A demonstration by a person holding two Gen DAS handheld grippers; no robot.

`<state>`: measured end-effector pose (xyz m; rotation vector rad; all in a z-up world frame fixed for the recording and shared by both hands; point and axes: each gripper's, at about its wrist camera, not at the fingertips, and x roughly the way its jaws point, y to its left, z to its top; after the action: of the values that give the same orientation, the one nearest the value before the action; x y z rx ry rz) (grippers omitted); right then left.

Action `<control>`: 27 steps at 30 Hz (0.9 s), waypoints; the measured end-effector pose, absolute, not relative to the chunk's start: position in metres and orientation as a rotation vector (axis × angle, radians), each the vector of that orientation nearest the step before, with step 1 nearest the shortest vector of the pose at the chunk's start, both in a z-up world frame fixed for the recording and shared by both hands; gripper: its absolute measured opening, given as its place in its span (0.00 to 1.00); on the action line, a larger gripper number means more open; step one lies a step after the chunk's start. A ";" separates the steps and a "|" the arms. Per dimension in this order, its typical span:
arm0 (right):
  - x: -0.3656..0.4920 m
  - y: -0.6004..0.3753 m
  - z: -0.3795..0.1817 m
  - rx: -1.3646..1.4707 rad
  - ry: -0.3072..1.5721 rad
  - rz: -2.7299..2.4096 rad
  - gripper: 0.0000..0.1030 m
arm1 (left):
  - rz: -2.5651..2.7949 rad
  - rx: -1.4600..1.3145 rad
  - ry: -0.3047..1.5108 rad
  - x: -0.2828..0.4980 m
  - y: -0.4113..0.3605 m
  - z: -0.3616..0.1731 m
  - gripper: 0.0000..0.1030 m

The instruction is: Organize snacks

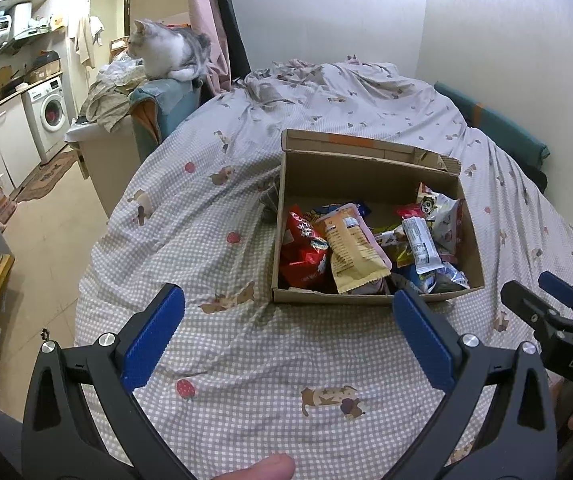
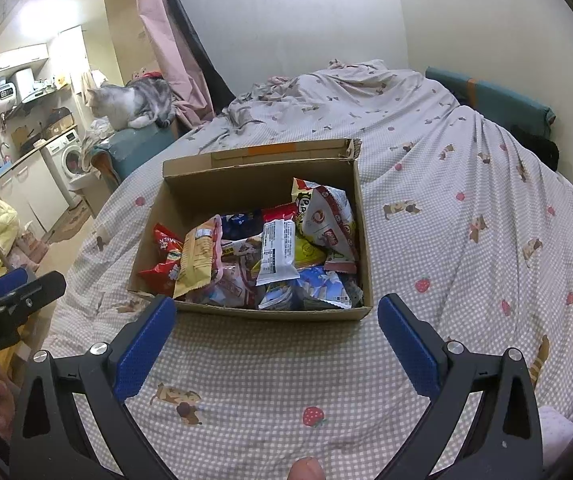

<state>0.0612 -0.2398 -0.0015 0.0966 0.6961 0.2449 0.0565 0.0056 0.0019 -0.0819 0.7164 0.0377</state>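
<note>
An open cardboard box (image 1: 366, 176) (image 2: 254, 178) sits on the bed and holds several snack packets. Among them are a red bag (image 1: 302, 252) (image 2: 162, 256), a yellow pouch (image 1: 352, 256) (image 2: 196, 258) and a white bar wrapper (image 1: 420, 244) (image 2: 278, 254). My left gripper (image 1: 286, 316) is open and empty, just short of the box's near wall. My right gripper (image 2: 276, 326) is open and empty, also just in front of the box. The right gripper shows at the right edge of the left wrist view (image 1: 546, 300). The left gripper shows at the left edge of the right wrist view (image 2: 10, 292).
The bed has a checked cover (image 1: 246, 360) (image 2: 446, 260) with strawberry and animal prints. A cat (image 1: 166, 50) (image 2: 134, 102) sits on a teal-covered ledge at the back left. A washing machine (image 1: 50, 114) and kitchen counter stand far left. White walls lie behind the bed.
</note>
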 end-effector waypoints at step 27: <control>0.060 -0.246 0.000 0.109 0.685 0.226 1.00 | 0.047 -0.093 0.719 0.057 0.009 -0.002 1.00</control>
<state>0.0602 -0.2464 -0.0003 0.1093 0.6855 0.2260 0.0565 0.0090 -0.0017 -0.0928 0.7189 0.0467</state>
